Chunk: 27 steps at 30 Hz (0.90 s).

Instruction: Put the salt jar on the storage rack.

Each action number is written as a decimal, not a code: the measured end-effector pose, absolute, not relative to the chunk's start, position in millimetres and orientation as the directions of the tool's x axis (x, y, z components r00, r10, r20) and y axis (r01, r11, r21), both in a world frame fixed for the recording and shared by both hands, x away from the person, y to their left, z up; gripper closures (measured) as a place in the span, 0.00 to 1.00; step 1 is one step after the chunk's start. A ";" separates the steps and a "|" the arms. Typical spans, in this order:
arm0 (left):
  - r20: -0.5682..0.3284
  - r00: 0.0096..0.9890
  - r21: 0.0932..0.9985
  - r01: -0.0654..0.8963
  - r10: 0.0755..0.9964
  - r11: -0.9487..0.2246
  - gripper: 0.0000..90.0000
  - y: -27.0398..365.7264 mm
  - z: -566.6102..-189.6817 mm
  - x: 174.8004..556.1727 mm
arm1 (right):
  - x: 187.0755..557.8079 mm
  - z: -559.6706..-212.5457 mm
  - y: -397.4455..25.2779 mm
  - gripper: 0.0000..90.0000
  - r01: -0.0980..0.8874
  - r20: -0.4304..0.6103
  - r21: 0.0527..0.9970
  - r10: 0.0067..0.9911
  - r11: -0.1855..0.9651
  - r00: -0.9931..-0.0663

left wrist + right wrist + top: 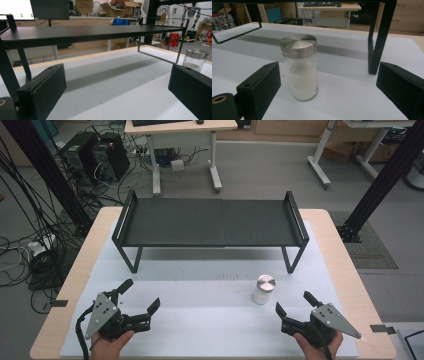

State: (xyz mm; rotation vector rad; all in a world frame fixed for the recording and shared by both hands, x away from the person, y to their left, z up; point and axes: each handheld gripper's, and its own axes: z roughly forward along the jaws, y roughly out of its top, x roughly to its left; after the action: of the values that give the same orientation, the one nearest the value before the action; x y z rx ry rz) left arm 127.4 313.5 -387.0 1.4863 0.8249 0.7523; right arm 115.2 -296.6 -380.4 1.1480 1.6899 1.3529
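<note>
A glass jar (263,290) with a steel lid and white powder inside stands upright on the white mat, right of centre. My right gripper (295,304) is open just in front and to the right of it, with nothing between its jaws. In the right gripper view the jar (301,67) stands a little ahead of the left jaw. My left gripper (141,295) is open near the front left of the mat, also holding nothing. The left gripper view shows the jar (195,59) far off, behind the right jaw.
A low black metal shelf (210,222) on thin legs spans the back of the mat, its top bare. One of its legs (377,40) stands beyond the jar. The wooden table (345,265) edges the mat (200,320). Desks, computers and cables lie on the floor beyond.
</note>
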 end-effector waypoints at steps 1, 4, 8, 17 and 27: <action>-0.011 0.538 0.997 0.068 0.843 -0.030 0.02 313.5 -387.3 126.7 | 116.0 -380.4 -295.8 0.06 0.221 0.018 0.973 0.923 0.073 -0.384; -0.010 0.540 0.997 0.071 0.842 -0.034 0.02 314.2 -387.9 125.5 | 119.7 -381.8 -292.7 0.06 0.220 0.017 0.972 0.920 0.076 -0.392; -0.013 0.537 0.997 0.075 0.844 -0.033 0.02 315.4 -388.7 125.1 | 128.8 -384.0 -286.3 0.06 0.224 0.004 0.970 0.913 0.095 -0.407; -0.019 0.533 0.996 0.082 0.846 -0.029 0.02 315.1 -388.8 124.9 | 149.0 -393.4 -275.5 0.07 0.232 0.012 0.967 0.894 0.103 -0.448; -0.024 0.531 0.996 0.089 0.847 -0.028 0.02 314.1 -389.9 125.0 | 173.3 -404.2 -261.1 0.11 0.256 0.018 0.960 0.881 0.117 -0.473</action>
State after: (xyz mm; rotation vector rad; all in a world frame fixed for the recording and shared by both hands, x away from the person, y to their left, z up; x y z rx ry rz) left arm 125.0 314.1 -389.9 1.4926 0.8469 0.7405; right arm 173.3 -261.1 -404.2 1.1023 1.8137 1.3750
